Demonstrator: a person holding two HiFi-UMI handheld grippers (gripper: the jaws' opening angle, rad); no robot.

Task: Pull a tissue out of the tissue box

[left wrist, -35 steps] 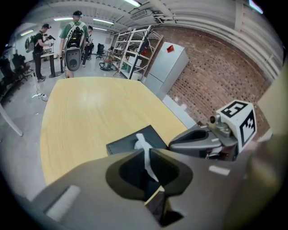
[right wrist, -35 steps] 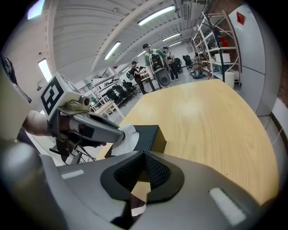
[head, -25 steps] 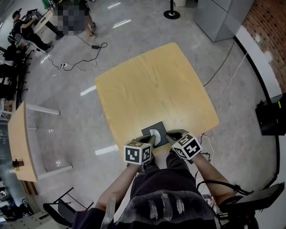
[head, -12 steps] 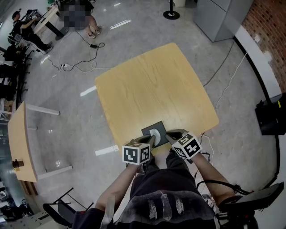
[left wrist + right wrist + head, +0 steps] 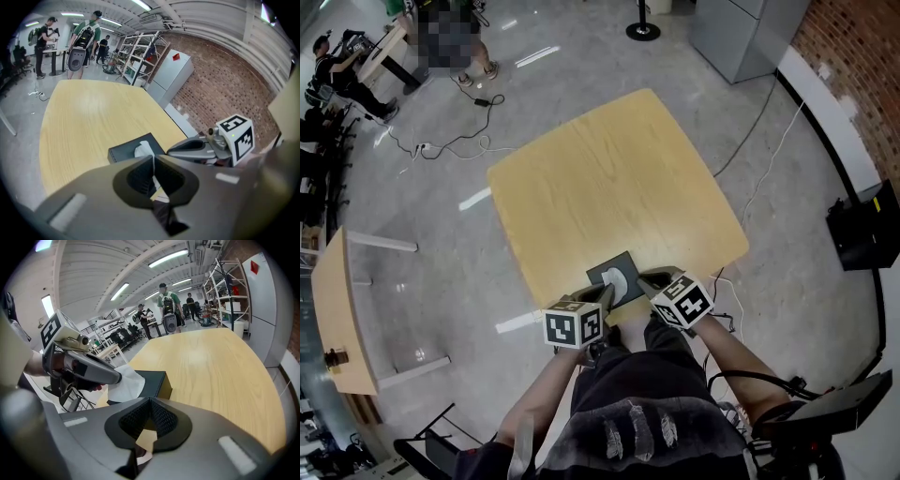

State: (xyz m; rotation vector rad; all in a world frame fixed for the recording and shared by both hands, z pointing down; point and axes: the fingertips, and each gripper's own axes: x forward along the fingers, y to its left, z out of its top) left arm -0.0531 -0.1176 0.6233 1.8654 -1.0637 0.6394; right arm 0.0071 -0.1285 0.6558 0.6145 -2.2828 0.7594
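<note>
Nothing has moved; left claw (image 5: 605, 293) and right claw (image 5: 643, 278), both clenched empty, flank the box (image 5: 607, 270) on the table (image 5: 609, 178).

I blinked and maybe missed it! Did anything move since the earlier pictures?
Nothing on the table changed. The left gripper and right gripper stay shut, one each side of the tissue box at the table's near edge, and the tissue still sticks out. Only the head view shifted slightly.
</note>
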